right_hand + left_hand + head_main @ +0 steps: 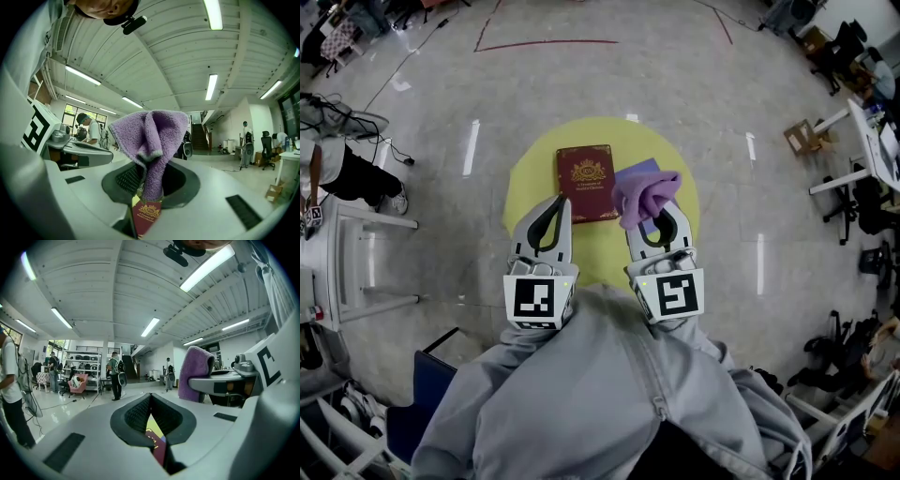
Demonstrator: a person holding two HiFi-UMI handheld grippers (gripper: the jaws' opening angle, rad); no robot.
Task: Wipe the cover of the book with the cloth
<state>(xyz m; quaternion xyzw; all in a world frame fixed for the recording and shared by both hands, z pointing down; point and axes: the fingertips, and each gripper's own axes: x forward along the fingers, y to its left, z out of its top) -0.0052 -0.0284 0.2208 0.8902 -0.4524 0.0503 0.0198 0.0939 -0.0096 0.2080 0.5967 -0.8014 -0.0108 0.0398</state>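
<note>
Right gripper (661,211) fingers pinch cloth (645,195) by book (586,181) — left gripper (560,200) fingers together, empty; yellow mat (525,187) beneath.

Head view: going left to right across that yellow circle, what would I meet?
The left gripper → book → cloth, which is pinched in the right gripper.

- Right gripper (662,220): jaws closed on a bunched purple cloth (645,195) at their tips.
- Left gripper (557,202): jaw tips together, nothing held.
- Dark red book (586,182): flat on yellow round tabletop (525,187), just ahead of left gripper.
</note>
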